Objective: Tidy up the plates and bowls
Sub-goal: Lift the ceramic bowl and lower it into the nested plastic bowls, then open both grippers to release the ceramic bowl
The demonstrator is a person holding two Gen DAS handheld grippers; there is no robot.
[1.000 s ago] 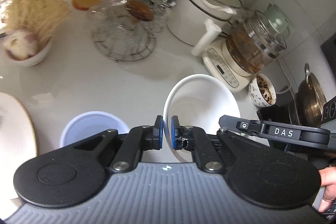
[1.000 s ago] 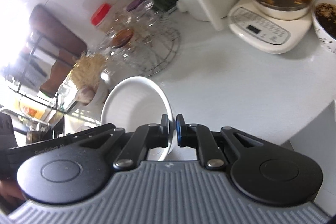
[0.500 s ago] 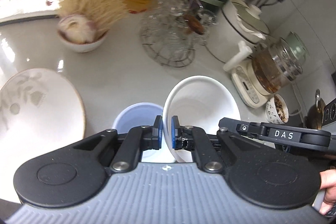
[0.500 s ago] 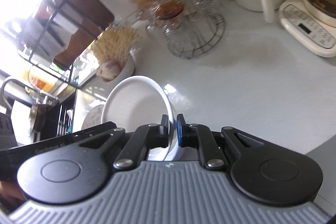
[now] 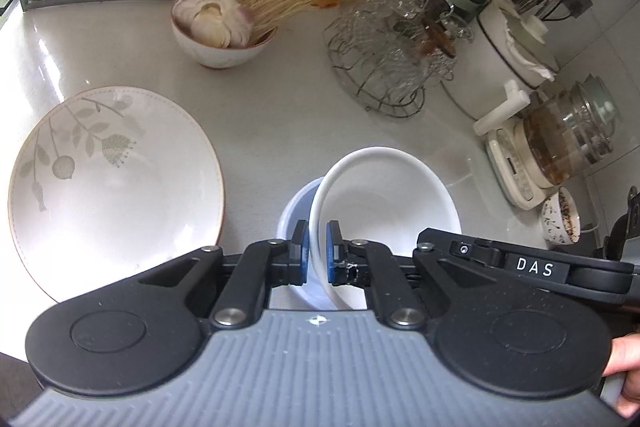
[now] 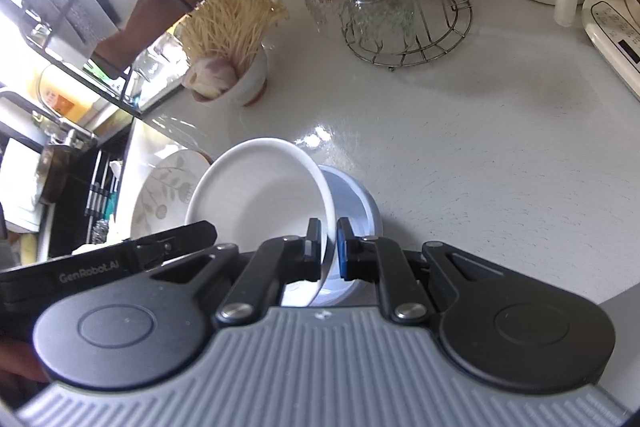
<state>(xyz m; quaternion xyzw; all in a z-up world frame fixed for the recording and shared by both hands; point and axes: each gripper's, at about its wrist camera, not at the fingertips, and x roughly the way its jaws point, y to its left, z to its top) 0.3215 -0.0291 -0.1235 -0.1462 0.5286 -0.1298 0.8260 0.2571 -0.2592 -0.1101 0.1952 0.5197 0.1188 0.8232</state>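
Both grippers have carried the white bowl point(image 5: 384, 203) across the counter point(image 6: 460, 147), so it now hangs tilted over the pale blue bowl point(image 5: 294, 211), which a second ago sat well to one side. Pads of the left gripper point(image 5: 314, 251) pinch the white bowl's rim on one side; those of the right gripper point(image 6: 329, 247) pinch the opposite rim. Just beside the blue bowl lies the leaf-patterned plate point(image 5: 112, 183). Beyond the blue bowl stand a small bowl of noodles and onion point(image 5: 218, 27) and a wire rack of glasses point(image 5: 392, 59).
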